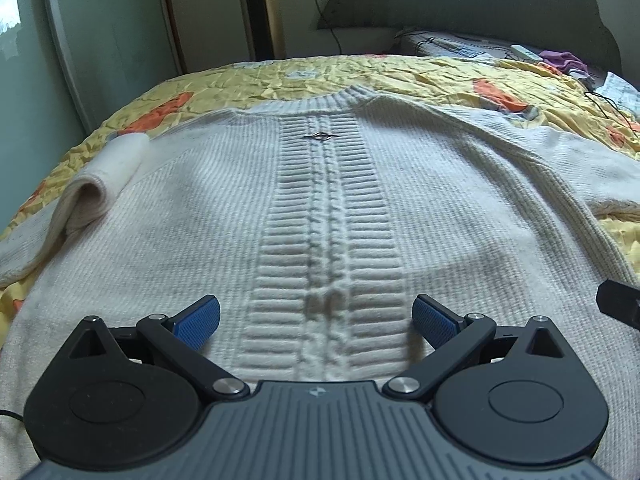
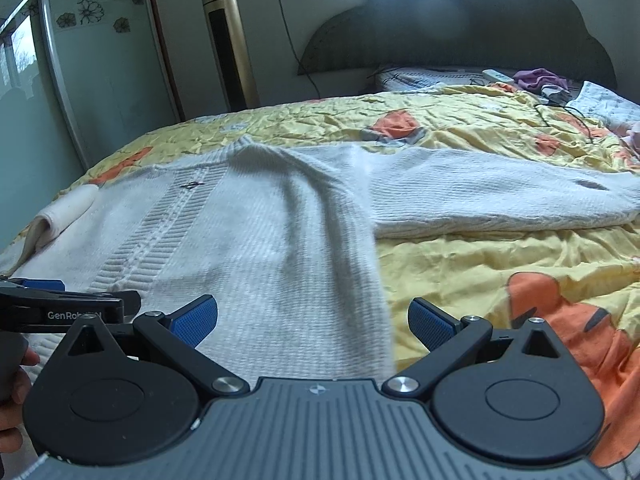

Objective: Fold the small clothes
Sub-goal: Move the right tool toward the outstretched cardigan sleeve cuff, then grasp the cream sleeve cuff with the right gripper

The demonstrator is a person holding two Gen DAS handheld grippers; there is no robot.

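A cream knitted sweater (image 1: 320, 208) lies flat, front up, on the bed, collar toward the headboard. Its left sleeve (image 1: 96, 184) is folded back onto the body. The right sleeve (image 2: 500, 196) stretches out sideways over the quilt. My left gripper (image 1: 316, 316) hovers open over the lower middle of the sweater, above the cable-knit strip, with nothing between its blue pads. My right gripper (image 2: 312, 318) is open above the sweater's right hem edge (image 2: 380, 300), also empty. The left gripper (image 2: 60, 308) shows at the left edge of the right wrist view, held by a hand (image 2: 12, 396).
A yellow quilt (image 2: 460, 264) with orange patches covers the bed. Near the dark headboard (image 2: 460, 28) lie a pillow, a white remote (image 2: 498, 76), purple cloth (image 2: 538, 78) and a black cable (image 2: 560, 114). A gold tower fan (image 2: 226, 40) and a mirrored wardrobe door (image 2: 92, 60) stand at the left.
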